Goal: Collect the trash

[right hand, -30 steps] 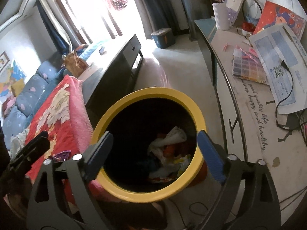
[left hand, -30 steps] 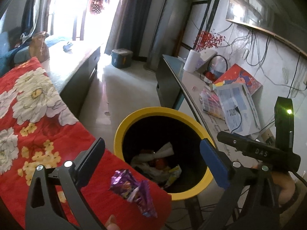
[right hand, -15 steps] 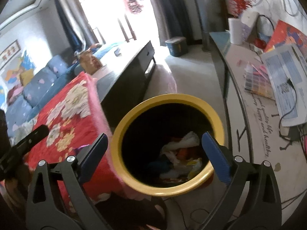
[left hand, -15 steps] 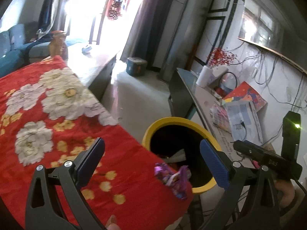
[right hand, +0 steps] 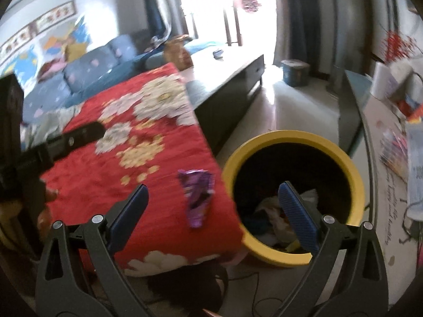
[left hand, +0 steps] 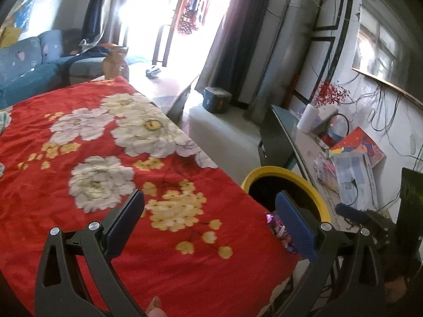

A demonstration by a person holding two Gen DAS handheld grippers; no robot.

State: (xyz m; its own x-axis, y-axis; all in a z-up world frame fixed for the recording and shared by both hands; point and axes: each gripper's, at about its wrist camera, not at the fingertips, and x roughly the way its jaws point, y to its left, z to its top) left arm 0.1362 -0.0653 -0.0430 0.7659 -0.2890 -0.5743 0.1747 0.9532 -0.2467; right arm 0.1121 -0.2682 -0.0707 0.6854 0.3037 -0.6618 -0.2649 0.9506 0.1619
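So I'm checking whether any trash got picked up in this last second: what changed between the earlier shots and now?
Nothing was grasped. Both views swung away from the yellow-rimmed black bin toward the red floral blanket. The right gripper, empty, has just been opening slightly wider. The left gripper stayed open and empty. The crumpled purple foil wrapper still lies at the blanket's edge beside the bin, whose trash is unchanged.

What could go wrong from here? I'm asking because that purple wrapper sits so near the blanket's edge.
1. The purple wrapper lies at the edge of the red blanket, beside the yellow bin; a clumsy nudge might knock it to the floor instead of in.
2. The right gripper stands open over soft fabric, so closing low may pinch blanket with the wrapper.
3. The right view is blurred, so aim could be off.
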